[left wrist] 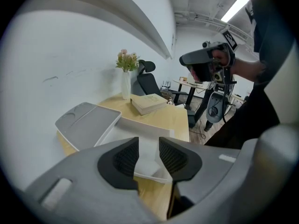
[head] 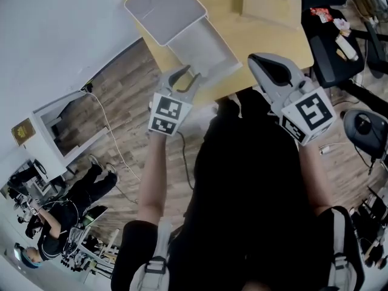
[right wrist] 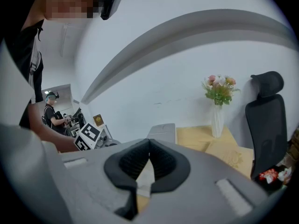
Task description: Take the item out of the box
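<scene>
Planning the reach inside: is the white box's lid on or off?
Off. The lid lies on the table beside the box, whose top is uncovered.

On the table [head: 273, 35], the box [head: 206, 50] sits at our near edge, with the lid [head: 162, 8] touching its far left side. Behind and right of the box lies a book [head: 267, 2]. We see a vase [left wrist: 126, 85] standing at the table's far end, a chair [left wrist: 148, 80] beyond it.

Open white box [head: 206, 48], lid [head: 163, 8] alongside
</scene>
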The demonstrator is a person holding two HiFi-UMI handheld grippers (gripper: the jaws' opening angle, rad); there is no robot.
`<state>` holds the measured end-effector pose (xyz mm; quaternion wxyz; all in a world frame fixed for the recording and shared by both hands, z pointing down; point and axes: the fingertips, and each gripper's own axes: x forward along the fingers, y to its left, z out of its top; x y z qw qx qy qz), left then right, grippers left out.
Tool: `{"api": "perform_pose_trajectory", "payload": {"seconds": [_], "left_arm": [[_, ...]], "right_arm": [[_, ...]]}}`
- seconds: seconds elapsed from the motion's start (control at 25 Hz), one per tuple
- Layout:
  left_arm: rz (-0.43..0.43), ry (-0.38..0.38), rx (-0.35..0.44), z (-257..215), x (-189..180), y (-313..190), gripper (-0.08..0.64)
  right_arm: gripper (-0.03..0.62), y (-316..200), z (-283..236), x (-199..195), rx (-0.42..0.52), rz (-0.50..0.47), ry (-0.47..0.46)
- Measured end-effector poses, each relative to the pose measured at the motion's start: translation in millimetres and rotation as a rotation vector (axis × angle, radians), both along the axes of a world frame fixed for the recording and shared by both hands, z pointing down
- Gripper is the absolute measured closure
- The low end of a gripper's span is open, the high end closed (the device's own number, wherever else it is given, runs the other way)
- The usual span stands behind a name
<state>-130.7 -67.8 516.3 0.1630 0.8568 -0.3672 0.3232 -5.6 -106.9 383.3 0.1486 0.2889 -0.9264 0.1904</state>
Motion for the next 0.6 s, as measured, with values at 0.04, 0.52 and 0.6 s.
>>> {"api": "perform_pose_trajectory", "payload": {"seconds": [0.04,0.52,0.6], "left_arm": [[0.018,-0.014,-0.009,4.3,1.8,0.4,0.419],[0.270,-0.189,-0.115,52.9,14.7,0.2,0.350],[0.301,-0.204,-0.132,60.6,18.0,-1.3,0.340]], "right_arm": [[0.589,-1.3,1.2,0.9,-0.001,-0.003,0.004],[0.589,-15.4,13.9,7.2,-0.030,-0.016,0.032],[0.589,-18.5,15.3,10.5,-0.032,-0.015,0.033]]}}
